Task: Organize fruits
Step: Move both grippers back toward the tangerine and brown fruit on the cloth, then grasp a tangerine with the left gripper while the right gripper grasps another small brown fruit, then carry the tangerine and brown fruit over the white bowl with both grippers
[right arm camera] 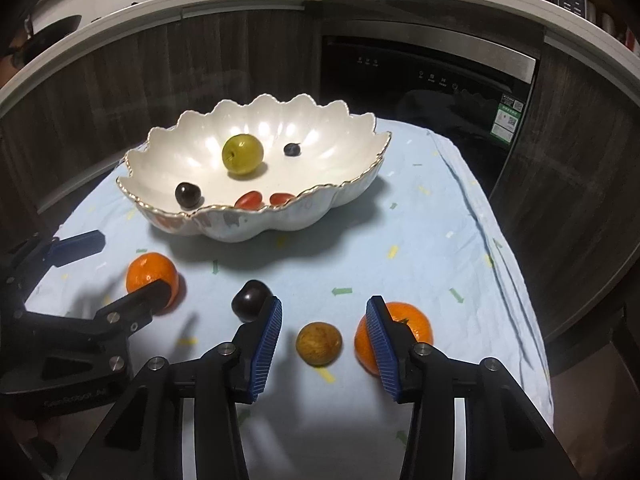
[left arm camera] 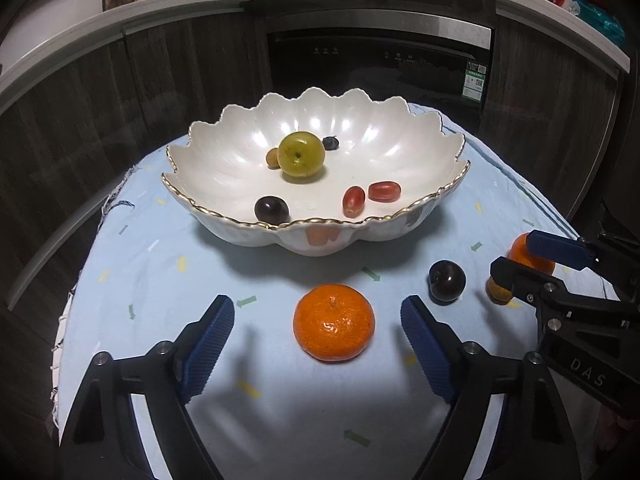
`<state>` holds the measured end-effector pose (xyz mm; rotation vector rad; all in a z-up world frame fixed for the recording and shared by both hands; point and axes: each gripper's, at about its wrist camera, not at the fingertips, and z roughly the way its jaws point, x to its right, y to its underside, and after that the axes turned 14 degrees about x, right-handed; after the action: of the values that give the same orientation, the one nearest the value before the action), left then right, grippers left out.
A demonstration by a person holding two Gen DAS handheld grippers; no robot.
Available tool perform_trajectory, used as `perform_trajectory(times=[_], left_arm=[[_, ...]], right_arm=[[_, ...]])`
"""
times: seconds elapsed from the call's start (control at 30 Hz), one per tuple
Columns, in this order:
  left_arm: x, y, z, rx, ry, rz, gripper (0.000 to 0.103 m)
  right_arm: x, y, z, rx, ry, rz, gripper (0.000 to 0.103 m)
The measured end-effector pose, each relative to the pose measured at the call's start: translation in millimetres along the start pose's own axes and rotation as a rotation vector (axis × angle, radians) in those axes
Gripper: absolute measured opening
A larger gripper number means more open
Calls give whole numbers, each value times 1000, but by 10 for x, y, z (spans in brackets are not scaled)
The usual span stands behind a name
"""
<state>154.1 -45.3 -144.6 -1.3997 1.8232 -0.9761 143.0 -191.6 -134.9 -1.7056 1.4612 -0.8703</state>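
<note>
A white scalloped bowl (left arm camera: 224,224) (right arm camera: 280,224) holds a green plum (left arm camera: 301,154) (right arm camera: 242,153), a dark plum (left arm camera: 271,210) (right arm camera: 187,194), two red grapes (left arm camera: 384,191) (right arm camera: 249,200), a blueberry (left arm camera: 330,143) (right arm camera: 292,149) and a small brown fruit (left arm camera: 272,157). My left gripper (left arm camera: 318,318) (right arm camera: 120,264) is open around a tangerine (left arm camera: 333,322) (right arm camera: 152,273) on the cloth. My right gripper (right arm camera: 324,320) (left arm camera: 520,258) is open around a small brown fruit (right arm camera: 319,343) (left arm camera: 498,290). A second tangerine (right arm camera: 416,326) (left arm camera: 524,254) lies behind its right finger. A dark plum (left arm camera: 447,281) (right arm camera: 252,300) lies between the grippers.
The small table has a light blue cloth (left arm camera: 160,272) (right arm camera: 420,240). Dark wood cabinets (left arm camera: 192,80) and a black dishwasher (left arm camera: 380,60) (right arm camera: 432,80) stand close behind it. A white counter (left arm camera: 180,0) above carries bottles and jars.
</note>
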Motion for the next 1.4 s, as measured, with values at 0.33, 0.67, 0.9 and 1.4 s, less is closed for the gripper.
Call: perform_trajectory(times=[0.33,0.67,0.9,1.4], left_arm=[[-17,50,103,-30,5,-12,79],[-45,93,195,-70,39,-50,63],[-30,119,238,-92,45,-52,52],[-12,85,172,-93,54,-48,43]], right_arm=[[-46,85,98,-50,-17,-6,33],[-103,134,148,-66,16,-61,33],[-134,151,154,-70,37,-98,29],[-122,119,117,-63,25,-84,28]])
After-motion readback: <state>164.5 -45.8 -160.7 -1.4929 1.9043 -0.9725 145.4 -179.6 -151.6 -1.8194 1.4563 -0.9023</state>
